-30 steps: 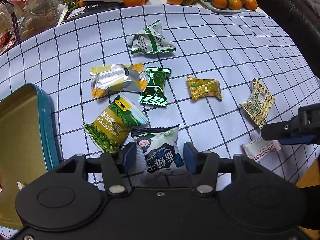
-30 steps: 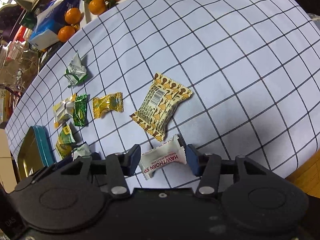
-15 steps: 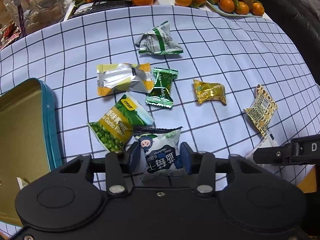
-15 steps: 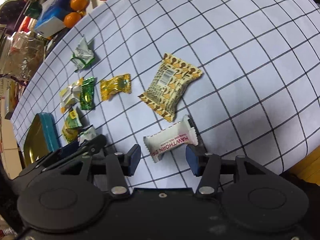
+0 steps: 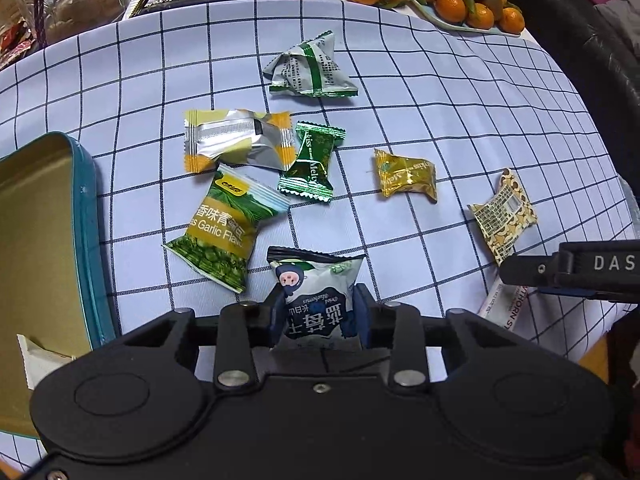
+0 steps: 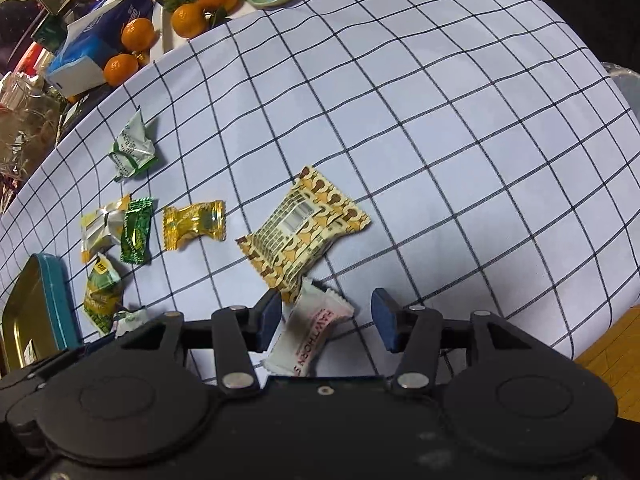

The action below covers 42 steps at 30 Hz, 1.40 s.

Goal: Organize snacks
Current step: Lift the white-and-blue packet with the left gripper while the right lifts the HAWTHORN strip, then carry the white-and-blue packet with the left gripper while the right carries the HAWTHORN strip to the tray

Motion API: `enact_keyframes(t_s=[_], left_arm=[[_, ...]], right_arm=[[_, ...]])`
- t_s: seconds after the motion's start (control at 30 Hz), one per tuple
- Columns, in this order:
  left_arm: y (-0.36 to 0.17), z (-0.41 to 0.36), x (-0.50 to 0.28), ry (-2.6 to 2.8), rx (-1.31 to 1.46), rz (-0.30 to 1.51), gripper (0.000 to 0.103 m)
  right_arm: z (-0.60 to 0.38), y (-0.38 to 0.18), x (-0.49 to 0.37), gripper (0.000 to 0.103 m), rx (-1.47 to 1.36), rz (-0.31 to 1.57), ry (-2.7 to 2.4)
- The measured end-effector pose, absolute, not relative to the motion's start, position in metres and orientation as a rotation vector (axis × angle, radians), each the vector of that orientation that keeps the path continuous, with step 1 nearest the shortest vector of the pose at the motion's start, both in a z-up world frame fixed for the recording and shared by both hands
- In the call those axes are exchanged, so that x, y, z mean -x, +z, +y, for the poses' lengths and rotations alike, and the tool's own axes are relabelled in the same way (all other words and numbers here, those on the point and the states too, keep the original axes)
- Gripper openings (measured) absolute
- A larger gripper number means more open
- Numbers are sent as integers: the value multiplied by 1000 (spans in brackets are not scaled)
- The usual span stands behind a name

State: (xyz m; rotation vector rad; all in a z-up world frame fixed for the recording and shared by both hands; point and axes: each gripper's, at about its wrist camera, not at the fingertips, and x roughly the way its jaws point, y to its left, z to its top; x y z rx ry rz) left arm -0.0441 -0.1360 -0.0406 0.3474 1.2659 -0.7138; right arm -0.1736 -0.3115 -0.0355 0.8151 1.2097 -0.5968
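Left gripper (image 5: 318, 312) jaws had just been closing and pinched the blueberry snack pack (image 5: 316, 292) on the checked worktop (image 5: 440, 92), right of the open tin (image 5: 86, 240). Right gripper (image 6: 325, 322) sat part-open astride the hawthorn pack (image 6: 310, 332); pads weren't clamping it.

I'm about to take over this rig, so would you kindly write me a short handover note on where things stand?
Left tool: jaws have just been closing and now pinch the blueberry packet, which lies on the cloth.
Right tool: open, straddling the white hawthorn packet, not gripping.
Tin: open at the left, one white packet inside.
Loose on the cloth: garlic peas, silver-yellow, dark green, gold, white-green, patterned packet.
Left: move all of them into the tin.
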Motion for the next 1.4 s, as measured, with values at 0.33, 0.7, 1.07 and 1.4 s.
enact_keyframes(t_s=[0.33, 0.7, 1.07, 1.4], left_arm=[[-42, -138, 46, -712, -367, 1257, 43], [-41, -135, 43, -717, -351, 1268, 43], [-41, -141, 45, -715, -388, 1261, 43], [-40, -139, 47, -703, -398, 1242, 41]], right_arm=[[-298, -40, 171, 43, -820, 1242, -556], [-278, -36, 156, 25, -428, 1239, -576], [-278, -39, 157, 48, -514, 1223, -538], [-280, -37, 157, 23, -450, 1241, -542]])
